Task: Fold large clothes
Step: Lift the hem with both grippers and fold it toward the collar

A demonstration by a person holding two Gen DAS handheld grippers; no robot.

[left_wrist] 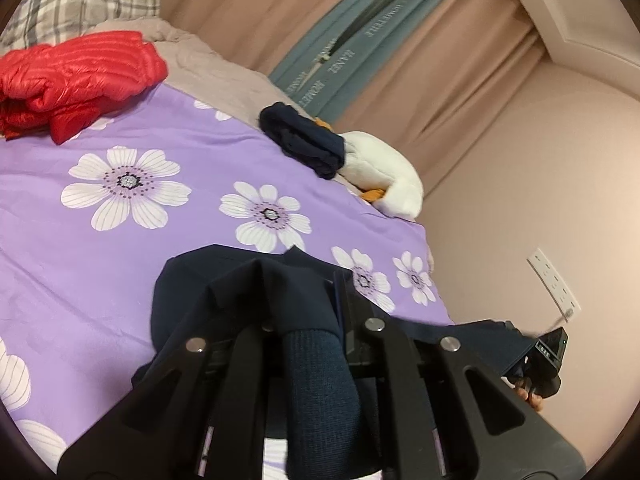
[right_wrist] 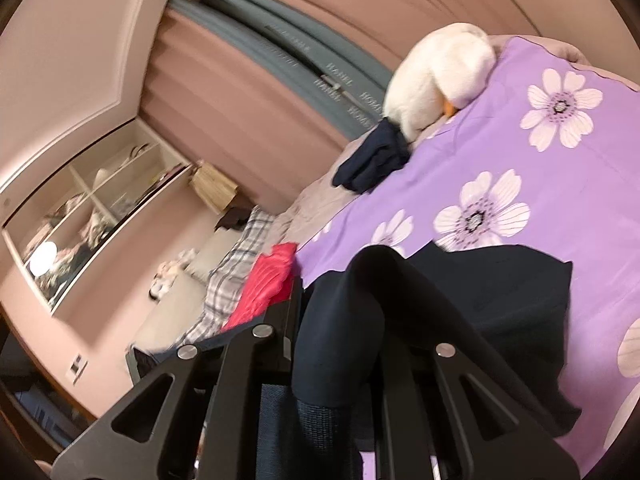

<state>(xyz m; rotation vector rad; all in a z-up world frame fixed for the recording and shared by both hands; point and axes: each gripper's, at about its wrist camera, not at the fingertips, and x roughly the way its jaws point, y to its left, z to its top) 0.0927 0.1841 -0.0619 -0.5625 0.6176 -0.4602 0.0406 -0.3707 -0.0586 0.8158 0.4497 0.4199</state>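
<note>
1. My left gripper (left_wrist: 304, 320) is clamped on the navy garment (left_wrist: 192, 300); my right gripper (right_wrist: 340, 320) is too.
2. The garment hangs between them over the purple bedsheet (left_wrist: 120, 128) (near edge), so its long axis runs gripper to gripper.

Left gripper (left_wrist: 308, 300): jaws clamped on dark navy garment (left_wrist: 240, 300), pointing slightly downward. Right gripper (right_wrist: 340, 300): jaws clamped on the same garment, pointing slightly downward, rolled sideways.
</note>
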